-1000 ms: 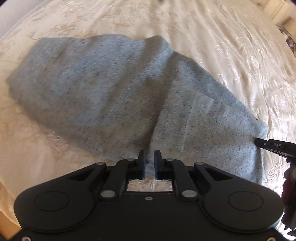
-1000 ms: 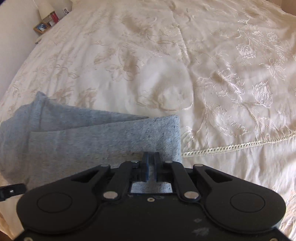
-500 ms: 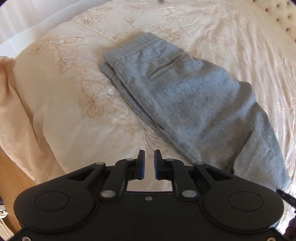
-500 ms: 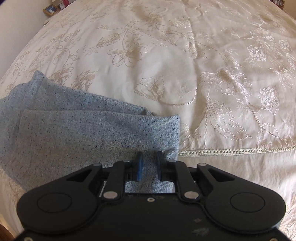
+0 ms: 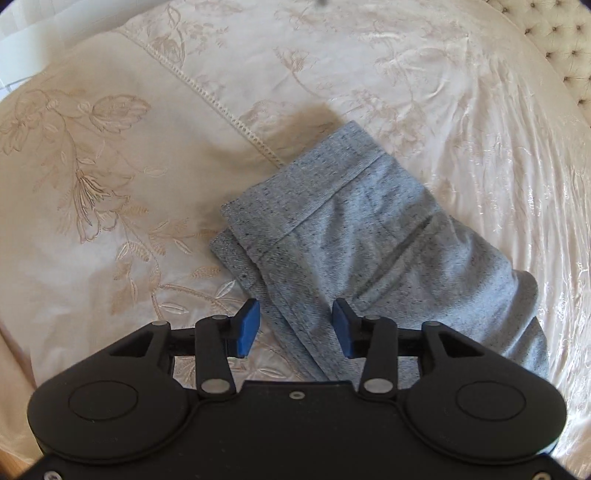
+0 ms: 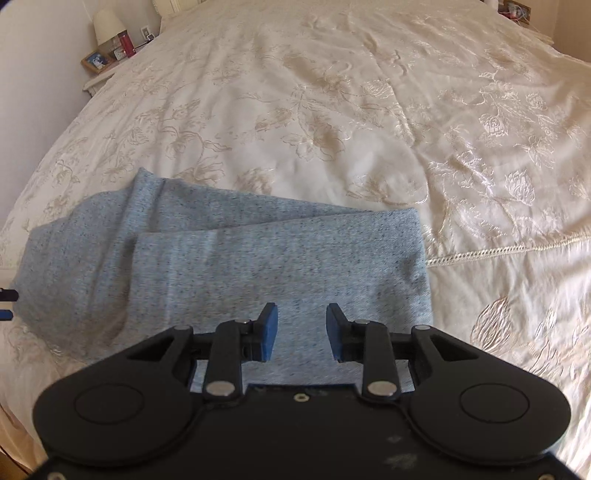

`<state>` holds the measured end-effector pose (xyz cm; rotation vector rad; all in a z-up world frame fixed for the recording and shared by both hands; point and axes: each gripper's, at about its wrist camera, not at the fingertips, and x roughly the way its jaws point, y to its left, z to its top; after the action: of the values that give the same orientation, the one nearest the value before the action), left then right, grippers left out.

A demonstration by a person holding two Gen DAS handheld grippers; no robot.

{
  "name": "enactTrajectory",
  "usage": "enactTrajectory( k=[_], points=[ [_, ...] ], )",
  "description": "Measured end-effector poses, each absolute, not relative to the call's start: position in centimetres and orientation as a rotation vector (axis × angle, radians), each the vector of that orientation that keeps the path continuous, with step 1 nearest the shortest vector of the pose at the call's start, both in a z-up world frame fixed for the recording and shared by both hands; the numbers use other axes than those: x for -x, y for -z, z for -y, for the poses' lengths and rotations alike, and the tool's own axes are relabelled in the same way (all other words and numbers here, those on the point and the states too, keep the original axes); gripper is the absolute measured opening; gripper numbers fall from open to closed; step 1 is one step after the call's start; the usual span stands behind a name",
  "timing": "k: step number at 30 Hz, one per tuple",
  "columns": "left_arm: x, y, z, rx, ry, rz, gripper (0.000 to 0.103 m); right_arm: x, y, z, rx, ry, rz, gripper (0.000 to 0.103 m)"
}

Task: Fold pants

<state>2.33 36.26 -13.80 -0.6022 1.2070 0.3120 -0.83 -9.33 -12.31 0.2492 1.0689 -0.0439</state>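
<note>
Grey-blue flecked pants (image 5: 369, 236) lie on a cream embroidered bedspread (image 5: 110, 177). In the left wrist view their waistband end points up and left. My left gripper (image 5: 295, 326) hovers over the pants' near edge, jaws opening, blue pads apart, and the cloth seen between them lies flat below, not pinched. In the right wrist view the folded pants (image 6: 229, 266) lie with a straight edge at the right. My right gripper (image 6: 302, 334) is above that fold, jaws opening, nothing gripped.
A stitched hem line (image 6: 498, 251) crosses the bedspread (image 6: 332, 110) right of the pants. A tufted headboard (image 5: 554, 44) shows at the top right of the left wrist view. A nightstand with a lamp (image 6: 107, 26) and a picture frame stands at the far left.
Both grippers let go of the pants and opened. The left one swung across to the waistband end. The right one rose, so more of the bed shows.
</note>
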Motion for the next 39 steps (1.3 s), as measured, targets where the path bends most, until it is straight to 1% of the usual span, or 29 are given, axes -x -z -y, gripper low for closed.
enactTrajectory(
  k=[2,3,6,9,14,17,18,19,20,21,22,24,25,26,30,31,39],
  points=[
    [-2.6,15.6,-36.8,0.606,-0.281,-1.247,0.053,1.2,12.2,7.5,-0.276,0.058,-1.075,0.031],
    [-2.6,16.2,-37.0,0.608,-0.266,-1.245,0.056,1.3,12.2,6.8,-0.286,0.066,-1.076,0.031],
    [-2.6,17.1,-37.2,0.638,-0.226,-1.214,0.061,2.0,12.1,4.2,-0.345,0.086,-1.091,0.031],
    [-3.1,17.3,-37.4,0.622,-0.187,-1.17,0.064,2.0,12.1,2.1,-0.357,0.084,-1.103,0.031],
    [-4.7,18.0,-39.5,0.731,-0.182,-1.134,0.065,1.7,11.7,-0.8,-0.333,0.045,-1.111,0.031],
    [-6.1,18.4,-39.6,0.717,-0.159,-1.148,0.066,1.0,11.6,-2.2,-0.326,0.016,-1.118,0.031],
    [-6.3,18.2,-39.5,0.705,-0.158,-1.14,0.063,0.6,11.6,-2.6,-0.323,0.004,-1.12,0.031],
    [-6.4,18.0,-39.4,0.695,-0.156,-1.139,0.054,0.3,11.7,-3.0,-0.315,-0.007,-1.124,0.031],
    [-6.4,17.8,-39.2,0.686,-0.14,-1.131,0.049,-0.3,11.9,-3.5,-0.3,-0.026,-1.124,0.031],
    [-6.4,17.5,-39.0,0.682,-0.123,-1.116,0.04,-0.8,12.1,-4.0,-0.284,-0.043,-1.12,0.031],
    [-6.3,17.1,-38.8,0.678,-0.116,-1.099,0.037,-1.3,12.3,-4.5,-0.264,-0.058,-1.123,0.031],
    [-5.9,16.4,-38.8,0.681,-0.116,-1.072,0.034,-2.4,13.2,-5.3,-0.232,-0.07,-1.153,0.028],
    [-5.7,16.0,-38.7,0.683,-0.115,-1.057,0.033,-2.8,13.8,-5.6,-0.227,-0.078,-1.172,0.018],
    [-5.5,15.6,-38.7,0.683,-0.113,-1.042,0.033,-3.2,14.8,-5.9,-0.218,-0.078,-1.209,0.004],
    [-5.1,13.7,-37.9,0.633,-0.104,-1.005,0.033,-3.2,19.4,-6.3,-0.236,-0.051,-1.349,0.001],
    [-4.9,13.2,-37.7,0.619,-0.098,-0.996,0.032,-3.0,19.9,-6.4,-0.234,-0.047,-1.346,0.001],
    [-4.4,10.1,-36.0,0.531,-0.044,-0.908,0.032,-2.0,18.9,-6.2,-0.217,-0.106,-1.368,0.001]
  ],
)
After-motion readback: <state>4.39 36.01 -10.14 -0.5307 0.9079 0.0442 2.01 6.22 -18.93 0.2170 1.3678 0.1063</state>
